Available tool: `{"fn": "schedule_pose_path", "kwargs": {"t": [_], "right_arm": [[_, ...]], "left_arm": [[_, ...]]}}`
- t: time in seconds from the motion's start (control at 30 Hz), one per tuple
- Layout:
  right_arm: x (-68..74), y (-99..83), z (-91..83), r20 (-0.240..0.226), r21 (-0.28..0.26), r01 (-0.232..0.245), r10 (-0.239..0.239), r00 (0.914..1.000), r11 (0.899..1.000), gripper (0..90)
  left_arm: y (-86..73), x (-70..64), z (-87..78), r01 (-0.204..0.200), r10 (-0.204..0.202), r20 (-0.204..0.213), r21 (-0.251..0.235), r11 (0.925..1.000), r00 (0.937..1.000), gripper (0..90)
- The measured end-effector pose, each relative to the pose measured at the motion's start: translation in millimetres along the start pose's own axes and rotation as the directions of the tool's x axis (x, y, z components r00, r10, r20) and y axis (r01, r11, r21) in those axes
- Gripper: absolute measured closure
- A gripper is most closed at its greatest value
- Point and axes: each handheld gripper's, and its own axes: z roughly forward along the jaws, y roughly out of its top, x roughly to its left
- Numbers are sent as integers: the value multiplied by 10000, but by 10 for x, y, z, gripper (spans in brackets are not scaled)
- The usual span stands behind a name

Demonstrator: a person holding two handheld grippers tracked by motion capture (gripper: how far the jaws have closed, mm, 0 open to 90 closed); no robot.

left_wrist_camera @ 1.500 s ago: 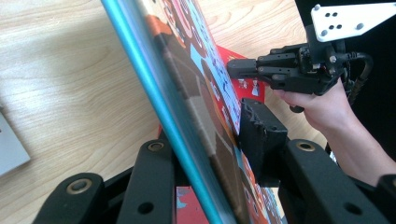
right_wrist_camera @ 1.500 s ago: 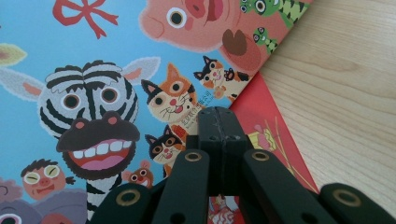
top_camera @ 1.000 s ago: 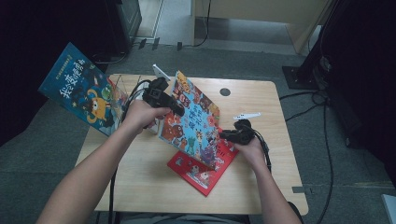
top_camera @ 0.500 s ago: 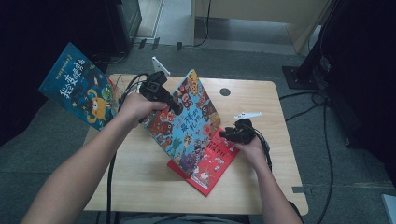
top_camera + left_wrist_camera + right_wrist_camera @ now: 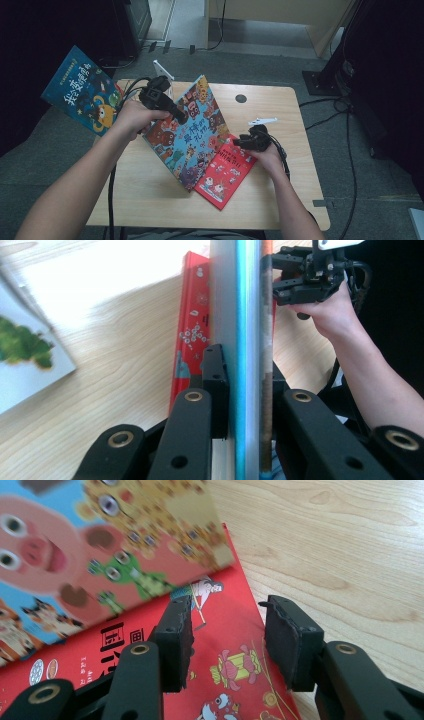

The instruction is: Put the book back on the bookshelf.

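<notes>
Between the two black pads of the left gripper (image 5: 242, 390), a thin, colourful picture book with a blue cover crowded with cartoon animals (image 5: 187, 135) is being pinched by its upper edge; in the left gripper view the jaws are pressing on it from both sides, and the book is running edge-on straight up the middle; in the high view that same book is standing tilted, its lower corner resting near the table while its top is leaning toward the left hand (image 5: 131, 116). Under it, a flat red picture book with small printed figures (image 5: 223, 170) is lying on the table, partly covered by the tilted one; the right gripper (image 5: 227, 635) is hovering just over the red cover with its jaws spread and nothing between them, the right hand (image 5: 266, 155) resting beside the book's right edge.

Judging from this, the lifting of the top book off the red one is the step in hand; the next move is probably calling for the left gripper to carry the blue book clear and sideways without dragging the red one, while the right gripper is either steadying or closing on the red cover's edge.

All of this is sitting on a light wooden table (image 5: 280, 107) with a small dark round hole; a dark blue book with an orange creature (image 5: 82, 97) is overhanging the far left corner; grey floor and black cables are surrounding the table.
</notes>
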Motion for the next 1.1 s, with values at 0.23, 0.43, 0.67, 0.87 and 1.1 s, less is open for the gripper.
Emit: {"fn": "schedule_pose_path", "kwargs": {"t": [0.23,0.43,0.67,0.87,1.1], "right_arm": [[42,31,45,-112,168,170,-168,9998,9997,542],[63,53,78,-159,222,222,-219,9996,9995,542],[86,47,107,-95,63,598,-598,9982,9982,531],[95,49,119,-59,13,708,-707,9975,9975,528],[107,49,127,-10,20,854,-854,9963,9963,526]], "left_arm": [[-252,57,-342,413,-402,211,-526,9978,9990,815],[-507,133,-612,658,-659,10,-752,9950,9978,813],[-821,311,-834,1127,-1145,-81,-1188,9865,9934,813],[-1094,393,-1033,1434,-1491,-259,-1557,9773,9885,806],[-1350,484,-1249,1697,-1792,-390,-1773,9694,9830,804]]}}
